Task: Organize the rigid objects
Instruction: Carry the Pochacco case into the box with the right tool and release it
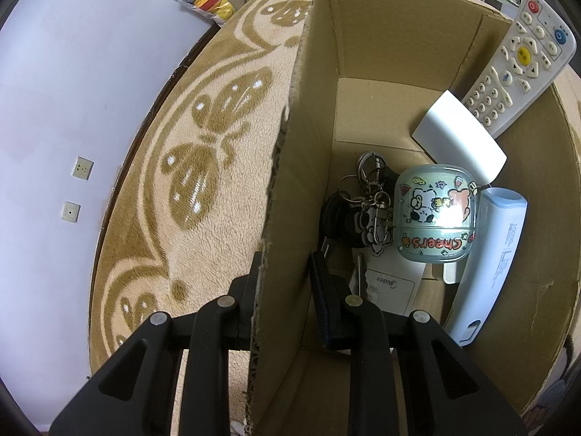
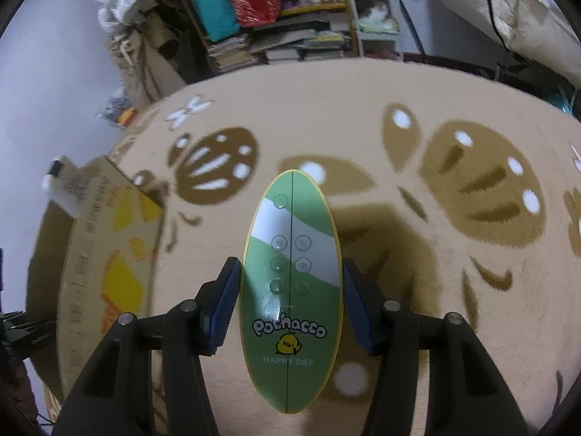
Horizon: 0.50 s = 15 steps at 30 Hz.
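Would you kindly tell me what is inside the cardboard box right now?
Inside the cardboard box: a key bunch, cartoon case, blue power bank, two white remotes and a Midea card. Whatever lies beneath them is covered.

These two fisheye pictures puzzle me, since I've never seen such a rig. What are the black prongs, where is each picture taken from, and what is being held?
The black prongs are two-finger grippers, one in each of a person's hands, each with a camera looking along its fingers.

In the left wrist view, the left gripper straddles the wall of a cardboard box, one finger outside and one inside. In the box lie keys, a cartoon-printed case, a white remote leaning on the far corner, and a few other devices.

In the right wrist view, the right gripper holds a green oval remote above a butterfly-patterned blanket. The box shows at the left edge there.
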### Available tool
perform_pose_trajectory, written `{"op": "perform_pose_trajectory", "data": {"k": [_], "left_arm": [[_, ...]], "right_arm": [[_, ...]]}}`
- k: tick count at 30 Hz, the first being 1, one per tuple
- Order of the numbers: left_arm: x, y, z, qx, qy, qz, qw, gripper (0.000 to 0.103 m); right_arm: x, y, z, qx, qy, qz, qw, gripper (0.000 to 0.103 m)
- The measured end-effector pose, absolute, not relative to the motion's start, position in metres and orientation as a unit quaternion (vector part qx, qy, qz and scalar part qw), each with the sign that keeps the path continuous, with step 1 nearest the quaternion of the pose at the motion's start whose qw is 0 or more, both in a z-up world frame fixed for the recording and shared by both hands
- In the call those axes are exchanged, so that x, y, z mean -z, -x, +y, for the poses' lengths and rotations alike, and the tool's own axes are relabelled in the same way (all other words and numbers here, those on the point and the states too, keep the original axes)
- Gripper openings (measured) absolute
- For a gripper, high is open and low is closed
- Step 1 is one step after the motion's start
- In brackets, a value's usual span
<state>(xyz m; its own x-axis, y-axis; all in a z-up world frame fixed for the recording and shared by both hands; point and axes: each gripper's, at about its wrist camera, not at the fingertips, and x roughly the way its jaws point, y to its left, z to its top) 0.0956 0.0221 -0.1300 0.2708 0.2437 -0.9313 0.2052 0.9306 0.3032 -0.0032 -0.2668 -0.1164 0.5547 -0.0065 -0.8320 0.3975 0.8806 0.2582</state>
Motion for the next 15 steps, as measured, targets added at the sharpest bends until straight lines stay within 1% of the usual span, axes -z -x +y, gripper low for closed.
{"op": "perform_pose_trajectory", "data": {"k": [15], "left_arm": [[0.130, -0.096, 0.023, -0.012, -0.186, 0.604, 0.775, 0.024]], "right_arm": [[0.049, -0.007, -0.207, 0.031, -0.175, 0.393, 0.902, 0.059]]}}
